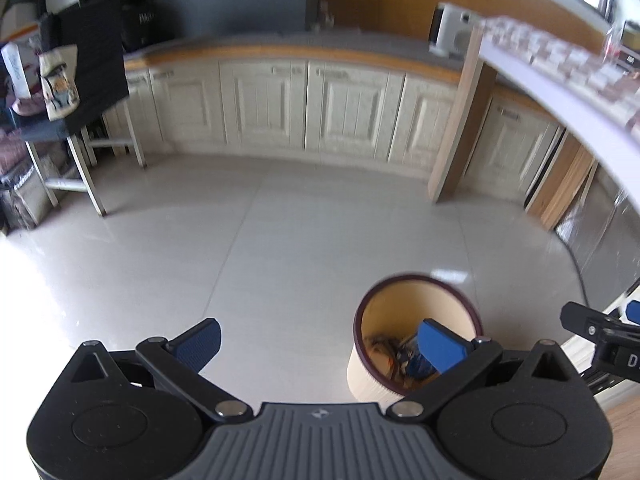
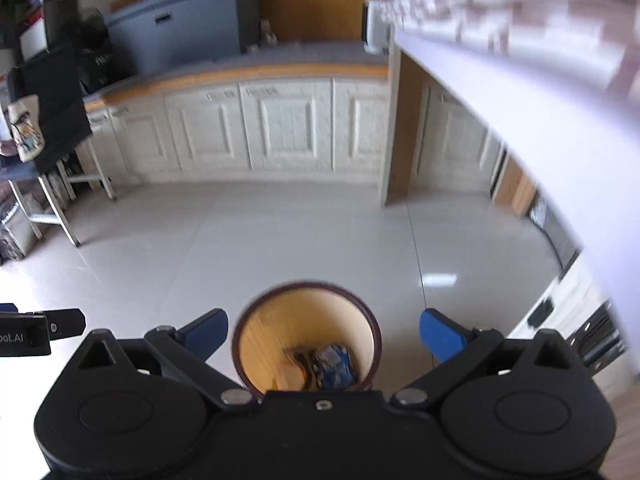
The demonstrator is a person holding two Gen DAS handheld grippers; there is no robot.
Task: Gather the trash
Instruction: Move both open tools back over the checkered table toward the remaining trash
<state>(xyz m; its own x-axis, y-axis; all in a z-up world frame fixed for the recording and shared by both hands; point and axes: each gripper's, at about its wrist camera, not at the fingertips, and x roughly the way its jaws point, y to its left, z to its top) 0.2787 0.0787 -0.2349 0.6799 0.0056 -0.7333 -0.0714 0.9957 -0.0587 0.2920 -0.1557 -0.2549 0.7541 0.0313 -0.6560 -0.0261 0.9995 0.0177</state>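
A round beige trash bin (image 1: pixel 416 304) with a dark rim stands on the pale tiled floor. Blue and brown wrappers (image 1: pixel 404 356) lie at its bottom. My left gripper (image 1: pixel 320 346) hangs above the floor to the bin's left, open and empty, its right pad in front of the bin's mouth. In the right wrist view the bin (image 2: pixel 306 316) sits directly below my right gripper (image 2: pixel 324 334), which is open with nothing between its blue pads; the wrappers (image 2: pixel 332 366) show inside. Each gripper appears at the edge of the other's view.
Cream cabinets (image 1: pixel 304 108) under a grey counter run along the far wall. A white tabletop edge (image 1: pixel 560 92) juts in at upper right, on a wooden leg (image 1: pixel 456 120). A metal-legged table (image 1: pixel 80 160) with bags stands at left. Open floor (image 1: pixel 280 240) lies between.
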